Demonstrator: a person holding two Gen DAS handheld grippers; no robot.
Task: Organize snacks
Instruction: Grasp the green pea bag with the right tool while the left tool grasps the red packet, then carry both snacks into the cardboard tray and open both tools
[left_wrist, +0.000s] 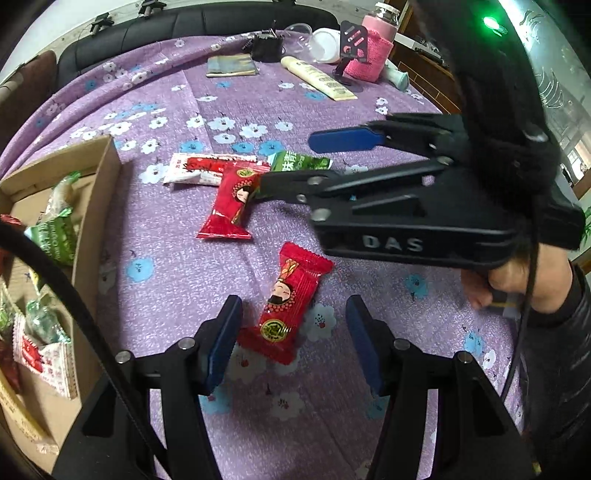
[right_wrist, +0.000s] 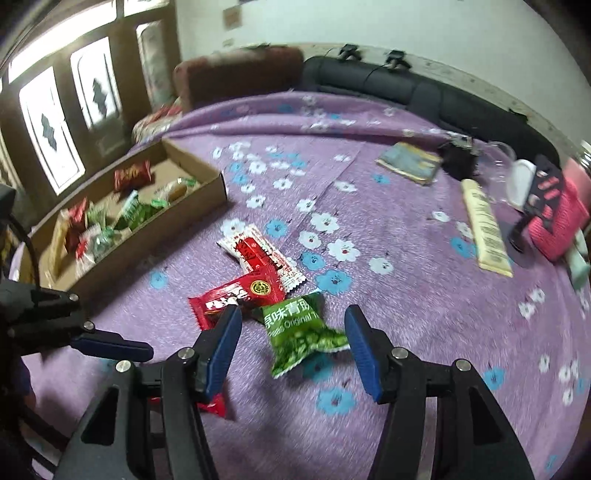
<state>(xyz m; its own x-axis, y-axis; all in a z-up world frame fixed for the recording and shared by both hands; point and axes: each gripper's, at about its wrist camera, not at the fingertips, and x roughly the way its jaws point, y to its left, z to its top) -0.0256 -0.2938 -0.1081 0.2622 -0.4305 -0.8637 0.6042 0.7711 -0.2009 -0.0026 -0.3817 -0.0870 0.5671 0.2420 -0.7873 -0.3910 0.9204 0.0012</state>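
Snacks loose on the cloth: two red, one green, one white (both tools gape, empty).

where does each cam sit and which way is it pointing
Left wrist: on the left gripper, looking down at a red packet; the right gripper and a hand show.
Right wrist: on the right gripper, over a green packet, facing the cardboard box.
Shared: tablecloth, box, packets.
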